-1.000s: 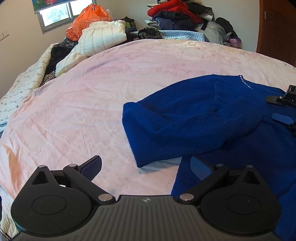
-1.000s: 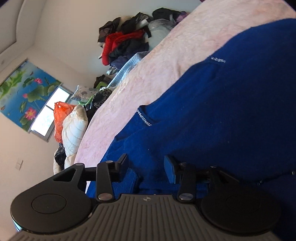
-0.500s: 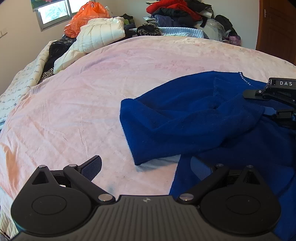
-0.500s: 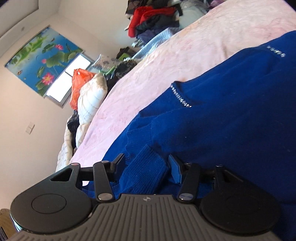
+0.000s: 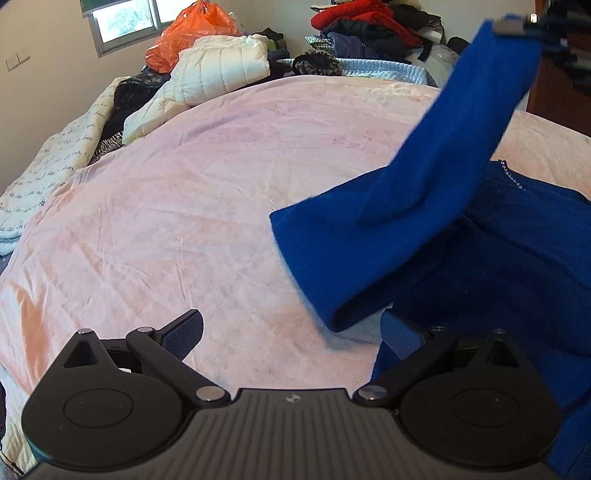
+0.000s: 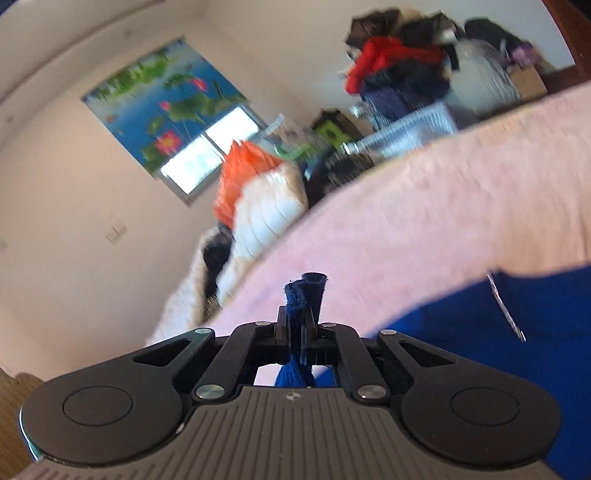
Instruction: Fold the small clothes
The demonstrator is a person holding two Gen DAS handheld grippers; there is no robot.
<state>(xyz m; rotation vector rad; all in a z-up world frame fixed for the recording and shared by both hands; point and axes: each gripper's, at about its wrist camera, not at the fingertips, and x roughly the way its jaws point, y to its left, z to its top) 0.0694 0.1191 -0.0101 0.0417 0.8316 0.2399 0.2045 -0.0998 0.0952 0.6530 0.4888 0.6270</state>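
A dark blue sweater (image 5: 509,258) lies on the pink bedspread (image 5: 184,206) at the right. My right gripper (image 6: 298,332) is shut on the cuff of its sleeve (image 6: 304,291). In the left wrist view the sleeve (image 5: 443,155) is lifted high and stretches up to the right gripper (image 5: 517,26) at the top right. My left gripper (image 5: 291,332) is open and low over the bed, with its right finger (image 5: 400,334) at the sweater's near edge and its left finger (image 5: 183,330) over bare bedspread.
Piled clothes (image 5: 369,26), a white puffer jacket (image 5: 221,66) and an orange bag (image 5: 188,35) lie along the bed's far edge. A printed quilt (image 5: 48,166) lies at the left edge. A wooden door (image 5: 561,92) stands at the right.
My right gripper has shut on the sleeve cuff and lifted it high off the sweater. The left gripper has stayed low and open.
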